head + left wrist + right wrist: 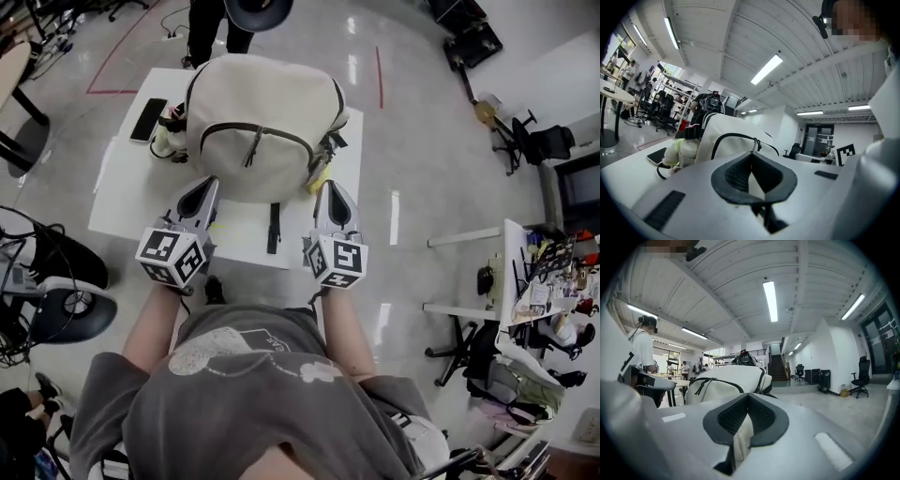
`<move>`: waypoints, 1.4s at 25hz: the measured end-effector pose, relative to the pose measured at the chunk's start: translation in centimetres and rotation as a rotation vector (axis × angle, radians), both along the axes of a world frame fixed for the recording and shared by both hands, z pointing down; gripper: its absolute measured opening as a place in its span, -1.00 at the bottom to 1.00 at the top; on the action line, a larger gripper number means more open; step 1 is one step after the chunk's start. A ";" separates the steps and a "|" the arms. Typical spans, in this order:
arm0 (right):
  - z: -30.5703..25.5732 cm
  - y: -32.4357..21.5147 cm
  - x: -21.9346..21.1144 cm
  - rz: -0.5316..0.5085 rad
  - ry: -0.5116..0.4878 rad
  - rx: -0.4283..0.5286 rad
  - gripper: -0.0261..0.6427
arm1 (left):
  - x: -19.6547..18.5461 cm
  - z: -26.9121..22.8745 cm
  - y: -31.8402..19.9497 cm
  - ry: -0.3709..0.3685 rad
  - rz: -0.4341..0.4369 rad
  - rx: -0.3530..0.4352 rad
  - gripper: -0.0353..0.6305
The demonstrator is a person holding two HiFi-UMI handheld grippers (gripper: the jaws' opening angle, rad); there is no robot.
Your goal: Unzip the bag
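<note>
Grey shirt (253, 394) fills the lower frame. Left gripper (207, 182) and right gripper (329, 186), jaws closed and apparently empty, flank the bag (262, 112). It lies upper centre on the table (122, 197), zipper pull (251, 156) facing them, presumably staged for unzipping.

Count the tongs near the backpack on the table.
2. The left tongs sit at the backpack's near left corner, the right tongs at its near right corner, both over the white table. None seem hidden.
</note>
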State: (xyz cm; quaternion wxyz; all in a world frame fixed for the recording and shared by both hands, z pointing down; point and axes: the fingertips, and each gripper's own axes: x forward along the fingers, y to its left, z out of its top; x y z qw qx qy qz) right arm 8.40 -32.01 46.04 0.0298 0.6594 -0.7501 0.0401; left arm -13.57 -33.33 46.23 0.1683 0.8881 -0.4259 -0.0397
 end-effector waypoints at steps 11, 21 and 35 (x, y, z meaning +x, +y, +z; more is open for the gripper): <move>0.2 7.6 7.2 -0.229 -0.101 0.025 -0.92 | 4.8 -1.3 10.7 -0.058 -0.221 0.025 -0.88; 2.6 16.2 12.4 -0.424 -0.083 -0.051 -0.93 | 10.9 -2.1 21.9 -0.071 -0.390 0.017 -0.88; 4.4 23.0 10.9 -0.581 -0.077 -0.127 -0.93 | 10.1 -2.2 30.4 -0.093 -0.527 0.013 -0.88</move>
